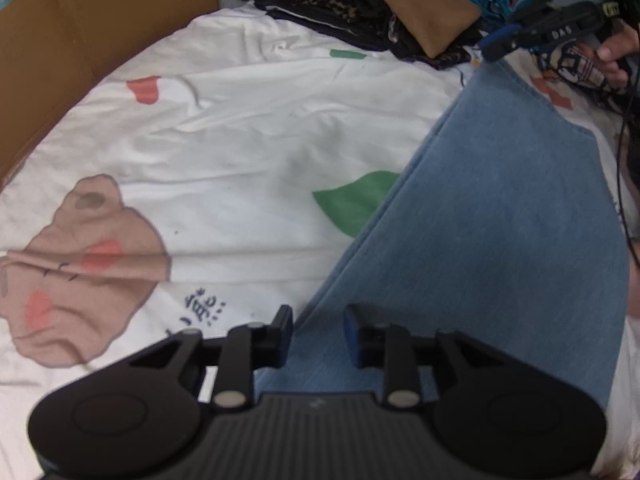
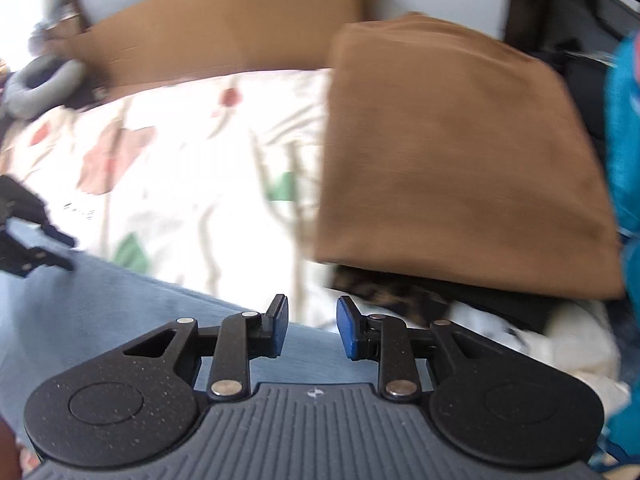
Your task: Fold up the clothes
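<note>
One blue denim garment (image 1: pixel 500 208), long axis running diagonally across bedsheet (image 1: pixel 240 128)

Blue denim garment (image 1: pixel 500 208), brown cloth (image 2: pixel 460 160), white cartoon-printed sheet (image 1: pixel 240 128).

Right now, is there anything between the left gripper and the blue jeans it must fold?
Nothing visible. The left gripper hangs directly over the blue jeans, jaws apart with only denim below them. The brown folded garment lies far off.

Matt blue denim cloth (image 1: pixel 500 208) on creased printed cotton sheet (image 1: pixel 240 128)
</note>
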